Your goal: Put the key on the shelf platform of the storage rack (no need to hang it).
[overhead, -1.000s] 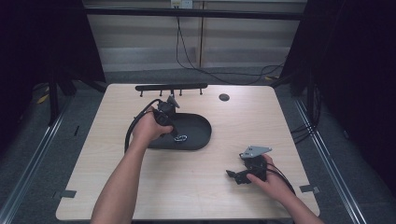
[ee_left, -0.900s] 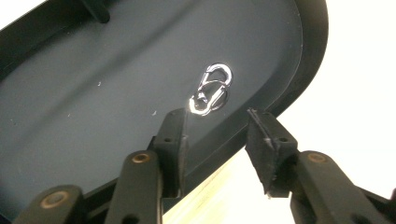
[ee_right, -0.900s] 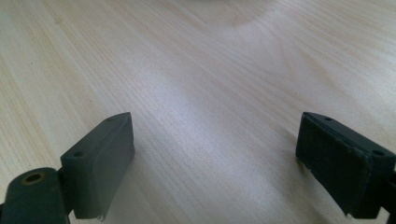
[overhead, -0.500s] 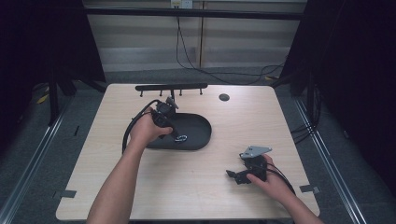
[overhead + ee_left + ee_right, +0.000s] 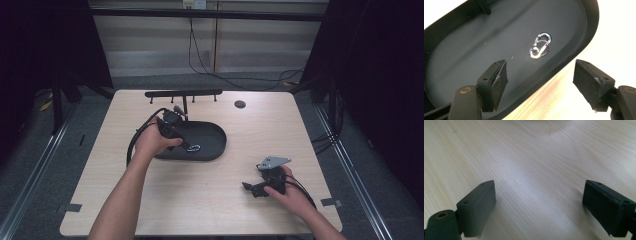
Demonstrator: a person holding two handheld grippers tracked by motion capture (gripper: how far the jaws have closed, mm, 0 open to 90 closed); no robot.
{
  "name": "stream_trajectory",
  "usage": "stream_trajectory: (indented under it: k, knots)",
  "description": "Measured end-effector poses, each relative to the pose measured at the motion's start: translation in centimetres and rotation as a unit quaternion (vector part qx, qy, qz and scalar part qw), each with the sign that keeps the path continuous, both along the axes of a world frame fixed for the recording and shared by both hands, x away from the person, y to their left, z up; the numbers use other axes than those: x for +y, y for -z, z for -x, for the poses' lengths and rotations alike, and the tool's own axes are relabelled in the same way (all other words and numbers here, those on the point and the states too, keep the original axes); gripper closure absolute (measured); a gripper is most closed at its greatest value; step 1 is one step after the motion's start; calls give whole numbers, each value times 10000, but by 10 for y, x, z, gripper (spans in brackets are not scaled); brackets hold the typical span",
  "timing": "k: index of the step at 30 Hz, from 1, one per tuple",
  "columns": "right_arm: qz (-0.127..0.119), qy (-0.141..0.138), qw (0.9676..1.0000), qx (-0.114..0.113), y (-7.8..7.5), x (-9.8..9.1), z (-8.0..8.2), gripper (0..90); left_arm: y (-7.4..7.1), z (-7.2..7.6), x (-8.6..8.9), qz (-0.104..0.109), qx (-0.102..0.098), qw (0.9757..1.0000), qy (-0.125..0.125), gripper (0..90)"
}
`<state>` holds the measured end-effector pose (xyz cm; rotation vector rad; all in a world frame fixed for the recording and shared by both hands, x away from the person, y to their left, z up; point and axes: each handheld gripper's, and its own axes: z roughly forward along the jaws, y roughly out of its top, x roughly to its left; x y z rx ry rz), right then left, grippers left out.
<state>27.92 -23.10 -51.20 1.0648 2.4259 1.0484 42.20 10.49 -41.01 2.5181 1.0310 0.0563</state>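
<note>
Opening just now, left gripper [image 5: 539,77] jaws stand spread and empty above the small silver metal snap clip [image 5: 540,45], lying in the black oval plastic tray [image 5: 461,55]. Right gripper [image 5: 539,207]: spread wide, empty, over the pale wooden table [image 5: 529,165].

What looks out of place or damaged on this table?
Nothing stands out. A small metal clip lies flat in the black tray; the left gripper hangs open over it, jaws having just opened with nothing between them.
</note>
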Motion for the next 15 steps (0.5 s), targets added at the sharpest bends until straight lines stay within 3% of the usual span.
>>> stream_trajectory:
  k: [15]
  knots:
    - [-4, 12, 10000, 21, 0, 0, 0, 112, 3, 9, 14, 27, -70, 10000, 55, 220]
